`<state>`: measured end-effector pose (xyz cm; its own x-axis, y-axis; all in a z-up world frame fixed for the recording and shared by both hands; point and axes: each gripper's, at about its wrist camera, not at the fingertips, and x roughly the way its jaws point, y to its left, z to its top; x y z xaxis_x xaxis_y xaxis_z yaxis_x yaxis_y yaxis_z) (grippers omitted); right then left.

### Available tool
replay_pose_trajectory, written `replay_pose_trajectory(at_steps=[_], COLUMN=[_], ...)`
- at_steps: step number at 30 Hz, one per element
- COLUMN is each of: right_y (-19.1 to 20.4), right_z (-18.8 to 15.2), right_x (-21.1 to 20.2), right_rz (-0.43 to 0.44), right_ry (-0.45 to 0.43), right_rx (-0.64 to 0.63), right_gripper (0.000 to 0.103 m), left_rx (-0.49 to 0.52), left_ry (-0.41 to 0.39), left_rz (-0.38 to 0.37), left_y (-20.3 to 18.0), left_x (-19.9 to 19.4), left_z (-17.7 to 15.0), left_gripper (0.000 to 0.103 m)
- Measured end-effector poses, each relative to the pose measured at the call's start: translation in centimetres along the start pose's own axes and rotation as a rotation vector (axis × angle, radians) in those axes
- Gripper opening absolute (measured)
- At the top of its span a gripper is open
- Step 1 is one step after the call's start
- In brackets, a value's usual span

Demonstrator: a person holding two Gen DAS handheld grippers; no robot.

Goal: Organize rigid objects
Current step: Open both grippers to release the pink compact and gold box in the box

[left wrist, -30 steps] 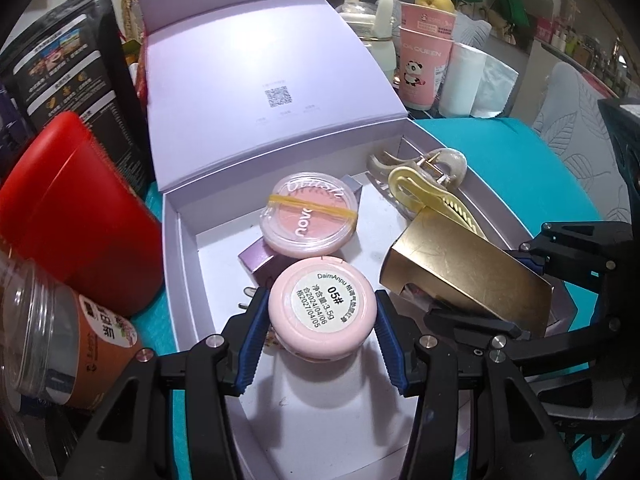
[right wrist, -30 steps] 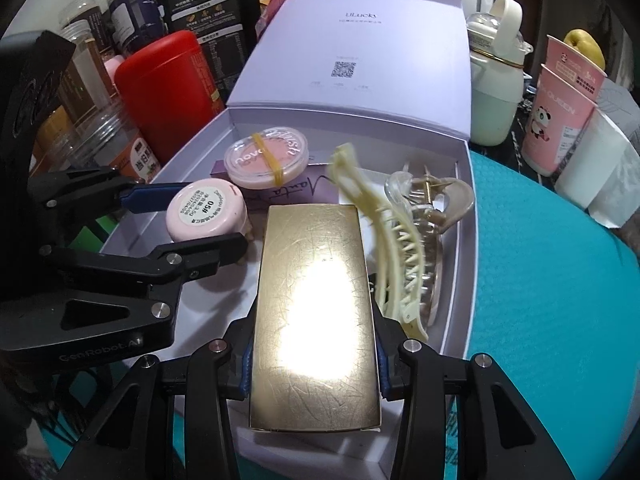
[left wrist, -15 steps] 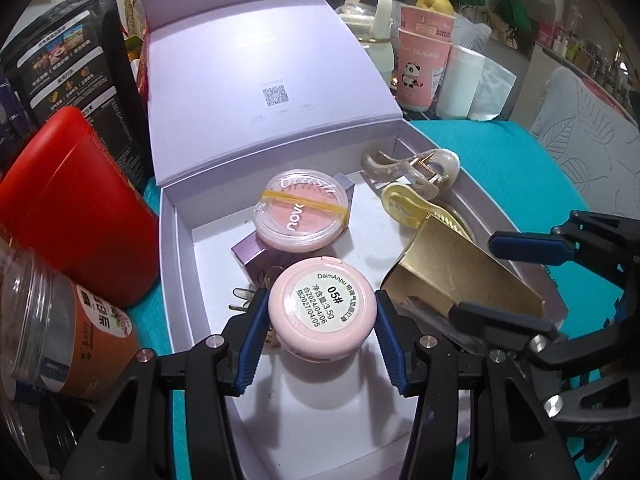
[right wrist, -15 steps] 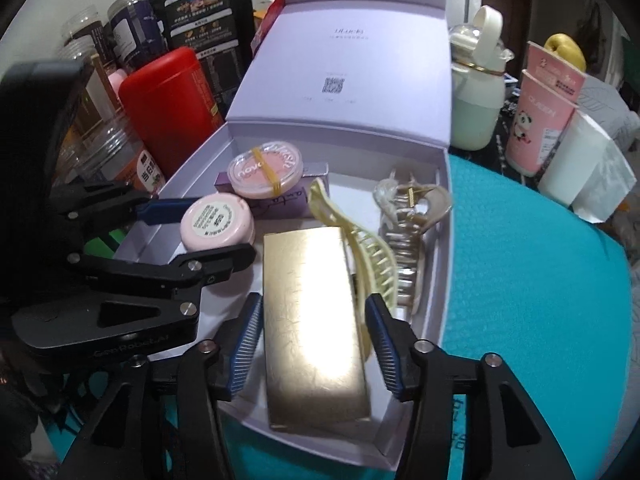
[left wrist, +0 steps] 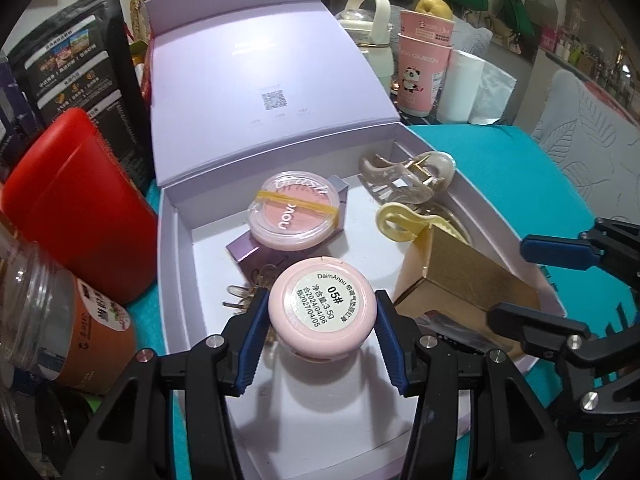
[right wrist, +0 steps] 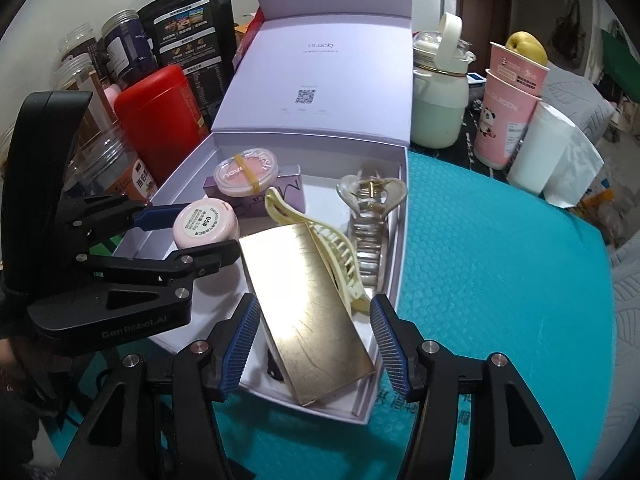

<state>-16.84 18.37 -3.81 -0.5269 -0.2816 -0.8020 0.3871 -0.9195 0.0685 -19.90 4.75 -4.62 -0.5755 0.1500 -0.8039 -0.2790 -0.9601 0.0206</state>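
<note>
My left gripper (left wrist: 322,314) has its fingers clamped on the round pink jar (left wrist: 322,311), held just above the floor of the lavender box (left wrist: 176,264). My right gripper (right wrist: 312,344) has its fingers spread wide, touching nothing, on either side of the gold case (right wrist: 308,312) lying tilted in the box beside a cream hair claw (right wrist: 320,240).

Off to my left there's a red canister (right wrist: 160,120), a black snack pouch (right wrist: 188,40) and some clear plastic jars (left wrist: 60,340). Behind the box sit a mint bottle (right wrist: 438,112), stacked pink panda cups (right wrist: 508,120) holding what looks like a yellow fruit (right wrist: 526,50), plus a white paper roll (right wrist: 540,152) on the teal mat (right wrist: 500,260).
</note>
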Motion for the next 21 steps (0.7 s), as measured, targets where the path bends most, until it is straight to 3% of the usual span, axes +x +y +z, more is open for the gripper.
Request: replay_pose_trajectory(at_steps=[4,6,8,10,21], right_y=[-0.2,-0.4,-0.6,-0.9,-1.1], right_z=[-0.1,-0.1,-0.1,-0.1,-0.3], right_x=[-0.2,-0.4,-0.8,-1.2,-2.1], right_rz=[-0.002,-0.012,-0.016,-0.015,-0.033], right_ry=[-0.005,-0.01,-0.015,-0.019,-0.019], right_rx=[0.007,0.012,0.02,0.026,0.022], right_gripper=[0.058,0.058,0.058,0.058,0.058], left_rx=[-0.005,-0.017,-0.038,-0.046,-0.064], left_ry=[0.011,0.013,0.008,0.002,-0.011], left_rz=[0.004,0.006,0.007,0.016,0.01], left_y=[0.0,0.1,0.4,0.5,0.7], left_x=[0.1,-0.1,-0.4,-0.6,-2.8], left_z=[-0.1,0.0,0.0,0.0,0.0], left_gripper=[0.051,0.057,0.075,0.083,0.084])
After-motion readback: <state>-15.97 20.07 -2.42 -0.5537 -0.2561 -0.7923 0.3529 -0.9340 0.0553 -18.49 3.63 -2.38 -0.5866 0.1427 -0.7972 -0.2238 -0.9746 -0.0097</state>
